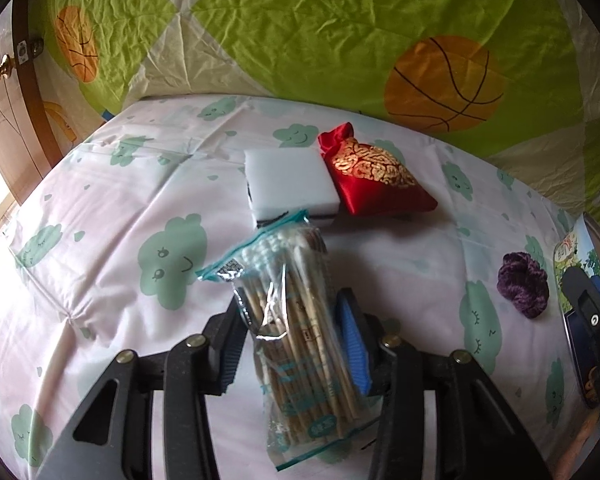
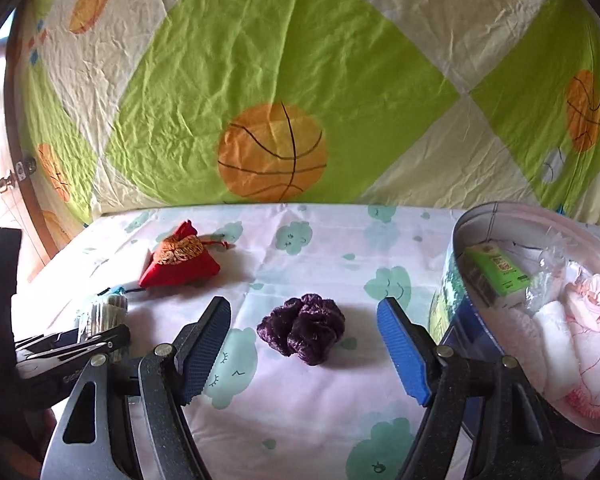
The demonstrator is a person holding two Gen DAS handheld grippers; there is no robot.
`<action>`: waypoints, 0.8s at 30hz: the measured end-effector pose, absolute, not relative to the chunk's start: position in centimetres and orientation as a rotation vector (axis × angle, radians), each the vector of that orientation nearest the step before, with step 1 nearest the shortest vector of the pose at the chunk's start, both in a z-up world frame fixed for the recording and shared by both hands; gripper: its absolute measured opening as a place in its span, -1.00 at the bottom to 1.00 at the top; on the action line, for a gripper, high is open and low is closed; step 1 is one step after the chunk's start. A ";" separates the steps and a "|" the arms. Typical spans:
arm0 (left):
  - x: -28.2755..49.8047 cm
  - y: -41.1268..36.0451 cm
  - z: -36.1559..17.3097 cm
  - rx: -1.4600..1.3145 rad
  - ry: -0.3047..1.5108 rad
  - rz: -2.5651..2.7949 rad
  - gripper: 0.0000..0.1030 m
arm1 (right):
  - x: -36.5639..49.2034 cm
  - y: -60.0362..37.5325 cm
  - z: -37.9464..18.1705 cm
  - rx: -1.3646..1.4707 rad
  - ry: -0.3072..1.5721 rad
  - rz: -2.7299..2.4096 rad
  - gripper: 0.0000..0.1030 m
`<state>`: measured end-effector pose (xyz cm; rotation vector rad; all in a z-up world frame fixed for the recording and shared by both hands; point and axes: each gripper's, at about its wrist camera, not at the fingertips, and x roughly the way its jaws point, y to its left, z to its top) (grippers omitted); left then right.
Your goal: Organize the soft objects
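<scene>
Jaws of the left gripper (image 1: 290,344) clamp the cotton swab bag (image 1: 296,320); right gripper (image 2: 304,336) gapes around the purple scrunchie (image 2: 302,328)

A clear plastic bag of wooden cotton swabs (image 1: 296,320) is set before a white rectangular sponge block (image 1: 290,182); a red-and-gold satin drawstring pouch (image 1: 374,174) is placed just right of the block, and a purple knitted scrunchie (image 2: 302,328) left of a round metal tin (image 2: 460,240).

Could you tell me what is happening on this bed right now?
A person is sorting soft items with two handheld tools. The left tool grips a bag of cotton swabs. The right tool is open in front of a purple scrunchie. A red pouch and white sponge lie loose; the tin already holds some things.
</scene>
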<state>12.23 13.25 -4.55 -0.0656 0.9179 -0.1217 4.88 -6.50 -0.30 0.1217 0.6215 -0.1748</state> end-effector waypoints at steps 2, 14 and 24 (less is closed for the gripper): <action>12.2 13.1 -4.6 -0.054 0.915 -0.113 -0.04 | 6.2 -7.0 -1.1 0.164 0.679 -0.185 0.51; 12.3 12.2 -4.9 0.006 0.937 -0.074 -0.06 | 10.0 -6.4 -4.0 0.160 0.891 -0.190 -0.10; 12.0 14.3 -4.2 -0.110 0.886 -0.055 -0.31 | 6.8 -7.6 -1.9 0.306 0.681 0.038 -0.34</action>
